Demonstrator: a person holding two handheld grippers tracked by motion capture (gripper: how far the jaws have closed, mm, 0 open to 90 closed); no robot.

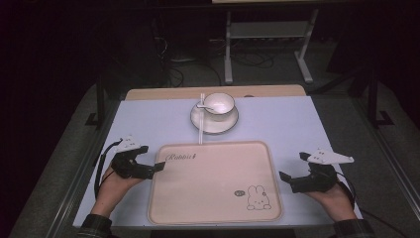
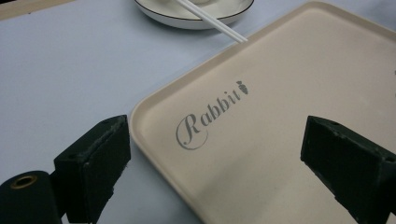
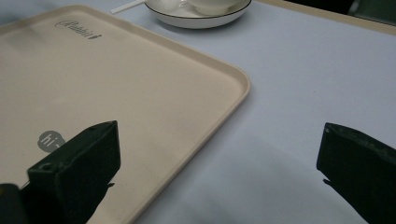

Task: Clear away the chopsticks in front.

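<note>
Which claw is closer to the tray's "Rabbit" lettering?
The left claw, at the tray's lettered corner; the right claw sits off the opposite edge.

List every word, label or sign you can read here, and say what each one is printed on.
"Rabbit", in grey script with a small carrot mark after it: on the beige tray, near its far left corner.
"hi", in a grey speech bubble, partly hidden behind a jaw in the right gripper view: on the same tray, beside the drawn rabbit at its near right corner.
Cup, saucer and straw: no readable text.
</note>
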